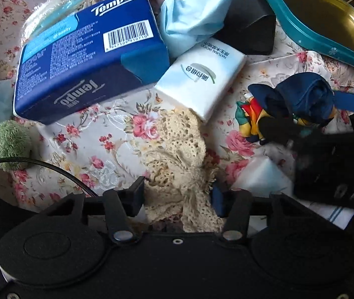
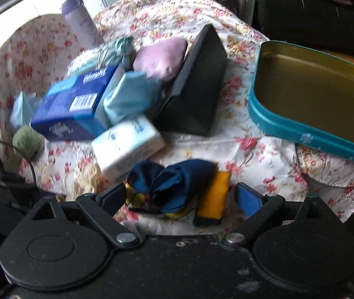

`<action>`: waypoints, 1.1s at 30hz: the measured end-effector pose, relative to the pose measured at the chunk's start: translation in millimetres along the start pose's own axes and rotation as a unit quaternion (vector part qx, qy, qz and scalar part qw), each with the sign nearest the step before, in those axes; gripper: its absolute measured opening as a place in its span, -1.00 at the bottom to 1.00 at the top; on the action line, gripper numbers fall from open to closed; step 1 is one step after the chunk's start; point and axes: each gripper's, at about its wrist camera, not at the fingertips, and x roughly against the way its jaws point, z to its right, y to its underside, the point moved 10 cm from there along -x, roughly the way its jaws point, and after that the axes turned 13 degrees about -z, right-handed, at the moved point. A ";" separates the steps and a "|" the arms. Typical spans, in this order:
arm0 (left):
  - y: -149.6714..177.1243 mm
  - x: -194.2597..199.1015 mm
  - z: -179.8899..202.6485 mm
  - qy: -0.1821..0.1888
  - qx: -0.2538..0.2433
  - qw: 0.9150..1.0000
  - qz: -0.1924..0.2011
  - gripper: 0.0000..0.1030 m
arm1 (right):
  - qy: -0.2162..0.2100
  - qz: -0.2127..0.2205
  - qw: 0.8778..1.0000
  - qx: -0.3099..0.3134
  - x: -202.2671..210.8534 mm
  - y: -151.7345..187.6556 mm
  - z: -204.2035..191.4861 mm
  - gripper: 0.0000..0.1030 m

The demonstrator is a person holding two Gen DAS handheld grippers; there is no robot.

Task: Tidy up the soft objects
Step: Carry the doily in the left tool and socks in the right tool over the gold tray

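Cream lace doily [image 1: 177, 164] is sitting between the left gripper [image 1: 178, 199] pads in the left wrist view, w/ the pads pressing into its bunched near end, so the left gripper is gripping the lace while the rest is trailing over the floral tablecloth [image 1: 97, 144]. Just beyond, a white tissue pack [image 1: 199, 79] is lying on the lace's far edge, and the blue Tempo pack [image 1: 87, 57] is leaning beside it (a green fuzzy ball [image 1: 10, 144] is sitting off to the left). Risk, as I judge it: lifting the lace could be dragging the tissue pack along or tipping the pile. In the right wrist view, the right gripper [image 2: 180, 199] is standing wide open, pads not pressing anything, w/ a dark blue cloth bundle [image 2: 177, 182] and a yellow piece [image 2: 214, 196] lying between its fingers; closing carelessly could be catching only a loose fold. The teal tin [image 2: 301, 134] w/ gold inside is sitting to the right, looking empty as far as it's showing; the black box [image 2: 197, 84] is standing behind, contents hidden.
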 end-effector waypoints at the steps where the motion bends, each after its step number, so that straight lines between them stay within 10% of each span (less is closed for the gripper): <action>1: 0.0 0.6 -0.8 -0.003 -0.001 1.000 0.002 -0.03 | 0.005 -0.003 1.000 0.001 -1.2 1.8 -2.4 0.84; 9: -3.0 22.9 -17.9 -0.049 0.005 0.999 0.024 -0.05 | 0.033 -0.011 0.999 -0.020 -8.2 2.0 -2.4 0.79; 15: -7.3 35.1 -33.9 -0.028 0.030 0.999 0.032 -0.05 | 0.022 -0.023 0.999 -0.027 -11.8 3.0 0.4 0.30; 21: -14.5 54.2 -30.8 0.005 0.036 0.998 0.055 -0.04 | -0.032 -0.020 0.997 -0.063 10.2 3.0 14.5 0.28; 33: -73.1 101.1 24.1 0.069 0.004 0.992 0.108 -0.04 | 0.045 0.075 0.985 -0.148 84.5 -25.6 114.1 0.29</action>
